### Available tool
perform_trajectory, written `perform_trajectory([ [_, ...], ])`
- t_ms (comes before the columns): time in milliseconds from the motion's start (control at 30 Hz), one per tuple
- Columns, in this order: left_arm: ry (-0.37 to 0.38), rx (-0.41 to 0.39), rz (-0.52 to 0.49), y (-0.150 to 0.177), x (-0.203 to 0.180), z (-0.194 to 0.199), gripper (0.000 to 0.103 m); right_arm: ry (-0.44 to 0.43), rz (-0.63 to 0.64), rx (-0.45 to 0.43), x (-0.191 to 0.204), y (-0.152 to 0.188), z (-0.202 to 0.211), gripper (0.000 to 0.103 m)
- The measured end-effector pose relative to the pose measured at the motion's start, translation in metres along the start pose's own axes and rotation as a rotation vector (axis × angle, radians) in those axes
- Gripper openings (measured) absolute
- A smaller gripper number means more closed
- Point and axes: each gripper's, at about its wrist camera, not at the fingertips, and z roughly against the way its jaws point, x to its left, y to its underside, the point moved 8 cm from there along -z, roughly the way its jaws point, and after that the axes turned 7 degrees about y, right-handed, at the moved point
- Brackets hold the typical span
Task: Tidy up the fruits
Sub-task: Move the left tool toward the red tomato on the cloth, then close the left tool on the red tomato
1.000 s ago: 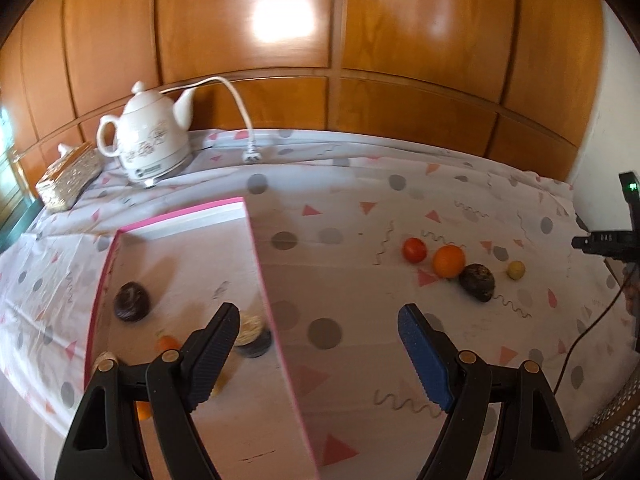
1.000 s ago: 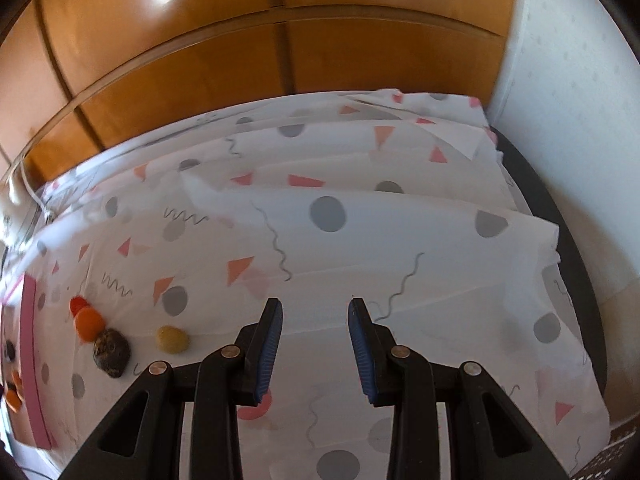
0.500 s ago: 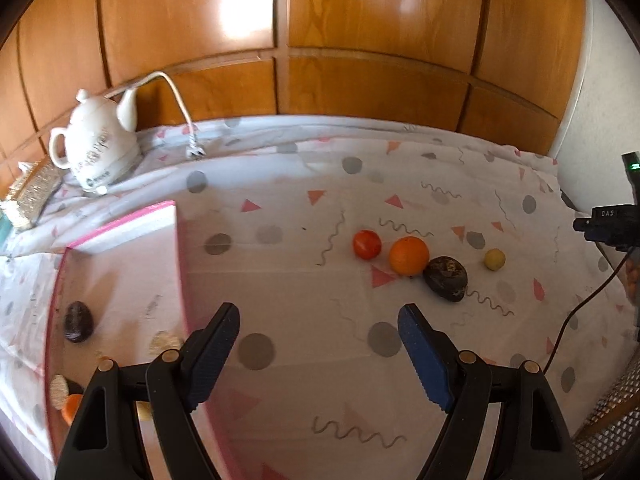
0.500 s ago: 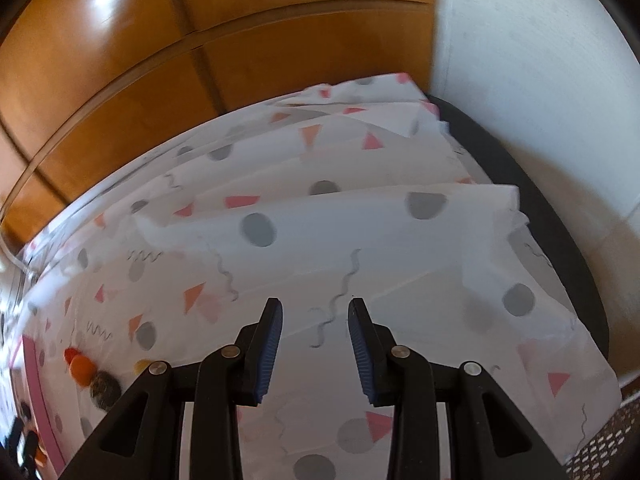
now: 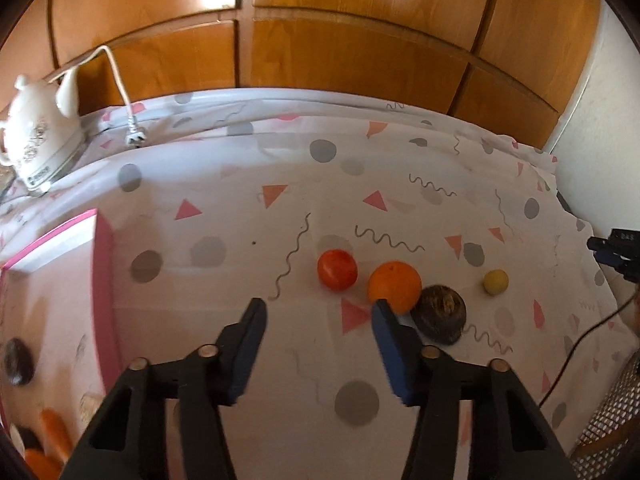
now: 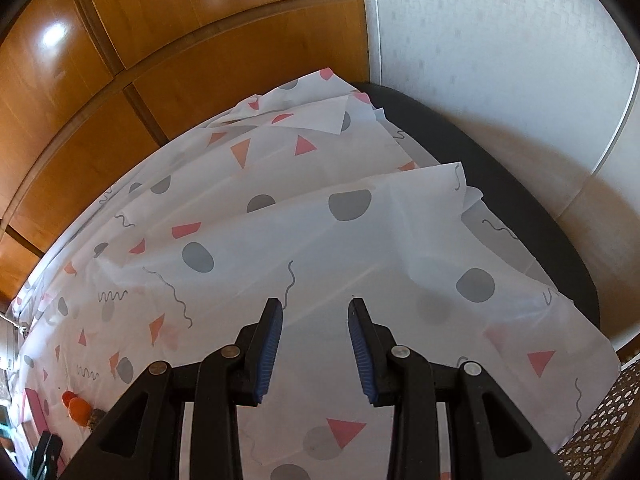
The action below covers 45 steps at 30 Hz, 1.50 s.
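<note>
In the left wrist view a red tomato, an orange, a dark brown fruit and a small yellow fruit lie in a row on the patterned cloth. My left gripper is open and empty just in front of the tomato and orange. A pink tray at the left holds a dark fruit and orange pieces. My right gripper is open and empty over bare cloth; the tomato and orange show small at its far lower left.
A white teapot-style kettle with a loose cord and plug stands at the back left. Wood panelling runs behind the table. The cloth ends at a dark table edge by the white wall. My right gripper's tip shows at the right edge.
My left gripper has swung right, away from the pink tray and closer to the row of fruits, its jaws narrower. My right gripper has turned right toward the wall corner, still open.
</note>
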Motion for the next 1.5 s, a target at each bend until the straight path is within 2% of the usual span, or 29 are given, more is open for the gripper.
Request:
perform_trajectory([
  [67, 0.005, 0.013, -0.005, -0.005, -0.001, -0.008, 0.042, -0.005, -0.004, 0.003, 0.000, 0.000, -0.001, 0.034],
  [367, 0.056, 0.042, 0.056, -0.024, -0.002, -0.041, 0.041, -0.010, 0.001, 0.009, 0.002, 0.001, -0.002, 0.034],
  [533, 0.075, 0.079, 0.115, -0.015, 0.006, -0.061, 0.029, 0.006, -0.017, -0.001, -0.002, -0.001, -0.003, 0.034],
  [800, 0.052, 0.050, 0.069, -0.012, 0.005, -0.054, 0.028, 0.035, -0.035, -0.001, -0.009, -0.003, -0.006, 0.034],
  [1233, 0.013, 0.027, 0.133, -0.004, 0.026, -0.037, 0.028, 0.055, -0.019, 0.014, -0.008, 0.000, -0.011, 0.034],
  [1500, -0.012, -0.007, 0.136, 0.004, 0.034, -0.016, 0.028, 0.069, -0.017, 0.010, -0.010, 0.000, -0.010, 0.034],
])
